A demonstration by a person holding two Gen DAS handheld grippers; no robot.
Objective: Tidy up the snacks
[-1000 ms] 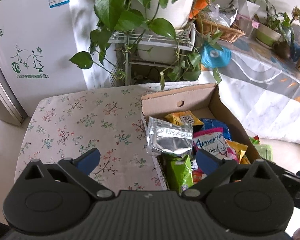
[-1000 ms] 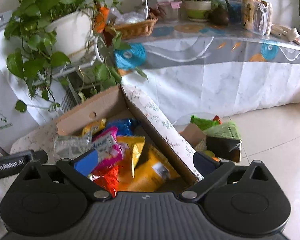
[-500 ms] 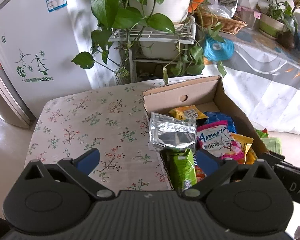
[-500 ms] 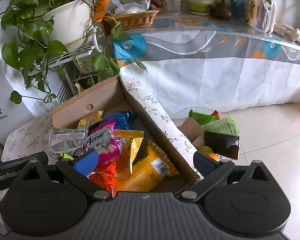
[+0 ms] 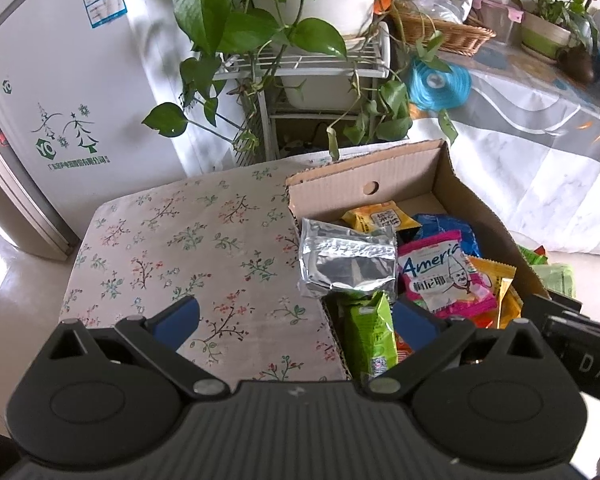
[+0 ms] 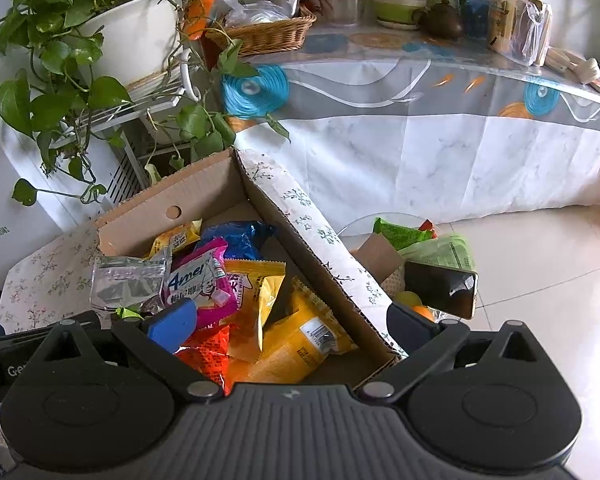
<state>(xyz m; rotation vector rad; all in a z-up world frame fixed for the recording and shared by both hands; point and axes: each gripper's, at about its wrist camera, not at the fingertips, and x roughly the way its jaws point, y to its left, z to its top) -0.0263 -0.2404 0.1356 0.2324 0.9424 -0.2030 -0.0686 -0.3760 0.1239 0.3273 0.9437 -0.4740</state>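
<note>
Left hand-held gripper (image 5: 294, 318): fingers spread wide, grasping nothing, above the floral desk (image 5: 172, 240) at the cardboard box (image 5: 364, 184) edge. Green packet (image 5: 370, 334) just ahead, silver pouch (image 5: 348, 262) beyond it. Right hand-held gripper (image 6: 290, 322): likewise released, over the box; pink packet (image 6: 202, 280) by its left finger, yellow packet (image 6: 300, 340) between fingers.

Box (image 5: 404, 184) on table's (image 5: 172, 248) right side, packets (image 5: 444, 272) piled inside, foil packet (image 5: 348, 260) on its left wall, plants (image 5: 260, 24) behind.
</note>
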